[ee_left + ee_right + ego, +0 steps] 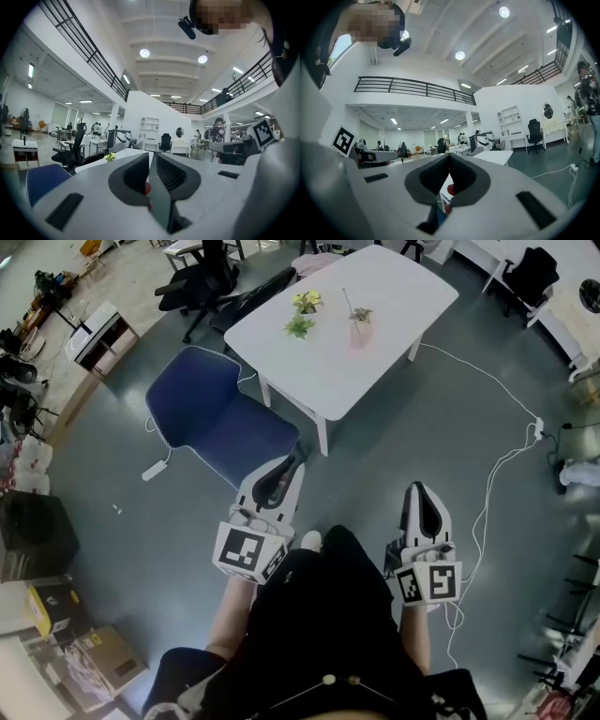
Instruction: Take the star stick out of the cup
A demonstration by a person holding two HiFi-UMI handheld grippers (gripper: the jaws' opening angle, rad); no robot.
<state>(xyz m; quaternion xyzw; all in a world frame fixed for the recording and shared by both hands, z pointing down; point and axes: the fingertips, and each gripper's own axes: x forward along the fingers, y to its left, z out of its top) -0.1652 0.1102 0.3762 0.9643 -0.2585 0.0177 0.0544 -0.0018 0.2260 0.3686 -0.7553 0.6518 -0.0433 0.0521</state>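
A pink cup [361, 333] stands on the white table [398, 296] far ahead of me, with the thin star stick [349, 304] rising out of it. Both grippers hang close to the person's body, well short of the table. My left gripper [296, 457] points toward the table's near corner; in the left gripper view its jaws [153, 157] stand a narrow slit apart with nothing between them. In the head view my right gripper [419, 487] hangs over bare floor, and in the right gripper view its tips [449, 156] meet, empty.
Two small potted plants [302, 315] sit on the table left of the cup. A blue chair [220, 418] stands between me and the table, a black office chair [202, 282] beyond it. A white cable [487, 493] runs across the floor at right. Boxes [103, 657] lie at lower left.
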